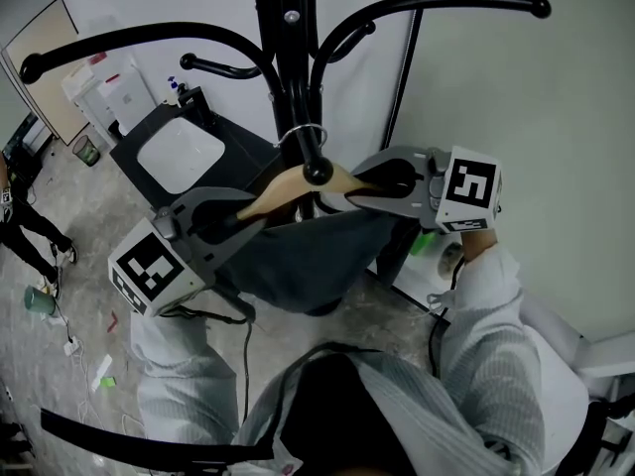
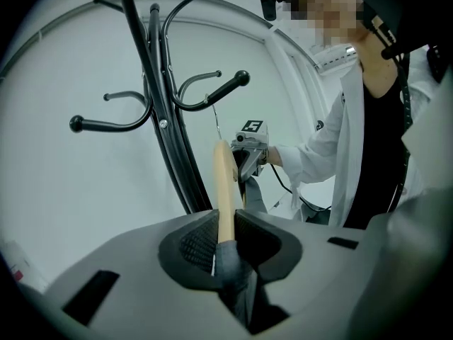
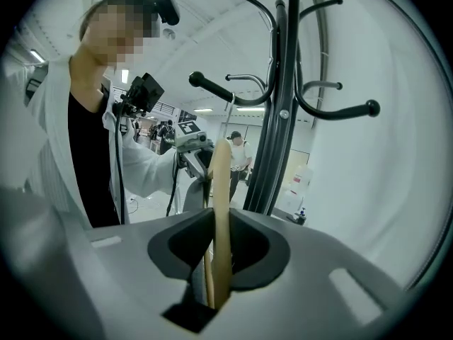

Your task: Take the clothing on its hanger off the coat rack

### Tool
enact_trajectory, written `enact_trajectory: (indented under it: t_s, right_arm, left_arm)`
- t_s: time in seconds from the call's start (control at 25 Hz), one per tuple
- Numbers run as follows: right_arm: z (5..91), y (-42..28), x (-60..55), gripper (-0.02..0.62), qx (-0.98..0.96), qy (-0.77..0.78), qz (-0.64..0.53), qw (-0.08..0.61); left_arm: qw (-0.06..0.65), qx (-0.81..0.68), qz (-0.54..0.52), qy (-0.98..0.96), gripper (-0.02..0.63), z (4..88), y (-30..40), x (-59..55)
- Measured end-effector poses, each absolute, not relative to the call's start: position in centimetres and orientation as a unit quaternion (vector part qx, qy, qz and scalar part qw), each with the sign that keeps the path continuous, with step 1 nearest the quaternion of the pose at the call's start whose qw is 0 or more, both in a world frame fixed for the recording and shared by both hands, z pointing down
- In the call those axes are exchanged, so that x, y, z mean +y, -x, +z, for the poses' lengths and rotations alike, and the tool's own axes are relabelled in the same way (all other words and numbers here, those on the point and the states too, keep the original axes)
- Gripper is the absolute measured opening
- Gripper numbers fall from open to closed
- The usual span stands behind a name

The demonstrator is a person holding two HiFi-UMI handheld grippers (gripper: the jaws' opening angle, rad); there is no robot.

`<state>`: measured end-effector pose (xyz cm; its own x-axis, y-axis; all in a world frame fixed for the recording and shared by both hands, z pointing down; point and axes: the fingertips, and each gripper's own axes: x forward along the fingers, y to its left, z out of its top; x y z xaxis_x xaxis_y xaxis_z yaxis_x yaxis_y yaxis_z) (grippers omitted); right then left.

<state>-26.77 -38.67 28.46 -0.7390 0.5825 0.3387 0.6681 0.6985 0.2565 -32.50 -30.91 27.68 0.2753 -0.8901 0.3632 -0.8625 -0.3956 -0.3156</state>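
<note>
A wooden hanger [image 1: 288,188] carries a dark garment [image 1: 298,256]. Its metal hook [image 1: 303,135] sits over a black peg of the coat rack [image 1: 288,48]. My left gripper [image 1: 233,221] is shut on the hanger's left arm, and in the left gripper view the pads pinch the wood [image 2: 224,190] together with a fold of dark cloth [image 2: 230,261]. My right gripper [image 1: 362,191] is shut on the right arm, where the wood [image 3: 221,190] stands upright between the pads. Each gripper view shows the other gripper at the hanger's far end.
Curved black rack arms [image 1: 446,6] reach out above both grippers. Behind the rack stands a black cabinet with a white top [image 1: 179,152]. A white wall lies to the right. A person's legs [image 1: 20,216] and a green cup [image 1: 40,300] are at the left on the floor.
</note>
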Motion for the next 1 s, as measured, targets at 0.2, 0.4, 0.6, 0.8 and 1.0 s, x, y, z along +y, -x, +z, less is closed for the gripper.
enact_trajectory:
  t_s: [0.2, 0.4, 0.6, 0.8, 1.0]
  right_arm:
    - [26.5, 25.9, -37.9, 0.064, -0.914, 0.333, -0.207, 0.107]
    - [23.2, 24.3, -37.4, 0.064, -0.912, 0.322, -0.232, 0.100]
    - [21.2, 20.6, -38.6, 0.064, -0.920, 0.291, -0.246, 0.097]
    - [22.3, 16.2, -41.0, 0.064, -0.938, 0.230, -0.228, 0.119]
    - [25.3, 7.9, -41.5, 0.064, -0.955, 0.162, -0.195, 0.153]
  left_arm:
    - [0.050, 0.557, -0.252, 0.790, 0.074, 25.7, 31.5, -30.1]
    - [0.076, 0.555, -0.254, 0.788, 0.074, 22.5, 30.2, -29.6]
    - [0.104, 0.533, -0.269, 0.796, 0.074, 20.8, 27.2, -31.2]
    - [0.121, 0.476, -0.270, 0.828, 0.074, 21.9, 23.3, -34.5]
    - [0.097, 0.413, -0.256, 0.869, 0.072, 25.0, 16.0, -36.2]
